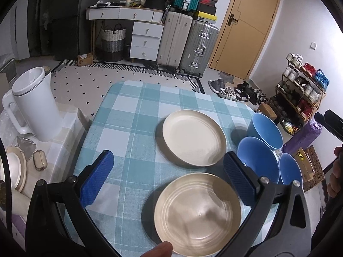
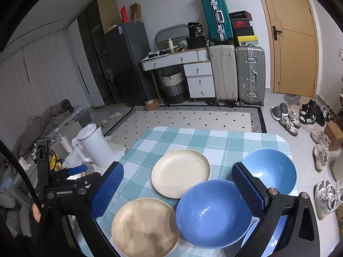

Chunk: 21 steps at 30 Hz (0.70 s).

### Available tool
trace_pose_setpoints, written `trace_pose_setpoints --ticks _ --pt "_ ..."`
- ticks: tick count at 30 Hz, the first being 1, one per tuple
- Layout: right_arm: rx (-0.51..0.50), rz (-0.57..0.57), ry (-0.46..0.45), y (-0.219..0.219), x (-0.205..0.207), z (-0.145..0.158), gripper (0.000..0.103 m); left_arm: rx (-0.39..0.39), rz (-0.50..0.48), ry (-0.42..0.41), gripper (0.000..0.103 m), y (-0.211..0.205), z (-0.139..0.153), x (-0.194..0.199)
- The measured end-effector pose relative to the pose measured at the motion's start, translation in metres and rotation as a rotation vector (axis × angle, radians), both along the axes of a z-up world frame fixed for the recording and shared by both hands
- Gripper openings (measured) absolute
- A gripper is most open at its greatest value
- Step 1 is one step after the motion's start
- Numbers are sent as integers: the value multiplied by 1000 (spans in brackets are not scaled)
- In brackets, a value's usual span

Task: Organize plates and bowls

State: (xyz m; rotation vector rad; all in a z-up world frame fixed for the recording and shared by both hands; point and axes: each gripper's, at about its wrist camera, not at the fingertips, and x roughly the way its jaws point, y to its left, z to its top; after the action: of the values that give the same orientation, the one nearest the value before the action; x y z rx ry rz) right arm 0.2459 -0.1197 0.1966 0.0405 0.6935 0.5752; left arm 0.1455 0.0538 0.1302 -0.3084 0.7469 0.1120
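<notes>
Two cream round plates point(image 1: 194, 137) and blue plastic bowls point(image 2: 213, 213) laid out singly, unstacked, on teal checked table point(image 1: 128, 115). Left gripper point(image 1: 168, 176) held above near plate, jaws wide, empty. Right gripper point(image 2: 178, 189) poised over nearest bowl, jaws wide, likely for stacking.

I see a white pitcher point(image 1: 35, 105) left of the checked tablecloth point(image 1: 133, 111), a woven basket point(image 2: 173, 85) under the white drawer desk point(image 2: 193, 68), three suitcases beside a wooden door point(image 2: 293, 49), and shoes point(image 2: 300, 113) strewn nearby.
</notes>
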Motion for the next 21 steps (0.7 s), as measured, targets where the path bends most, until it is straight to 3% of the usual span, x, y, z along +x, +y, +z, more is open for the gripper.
trace_pose_setpoints --ticks 13,21 --pt "7 -10 62 5 70 -5 102 -12 15 50 102 13 -12 49" --pt "-63 -11 143 15 116 -39 102 -15 18 96 102 18 -33 82"
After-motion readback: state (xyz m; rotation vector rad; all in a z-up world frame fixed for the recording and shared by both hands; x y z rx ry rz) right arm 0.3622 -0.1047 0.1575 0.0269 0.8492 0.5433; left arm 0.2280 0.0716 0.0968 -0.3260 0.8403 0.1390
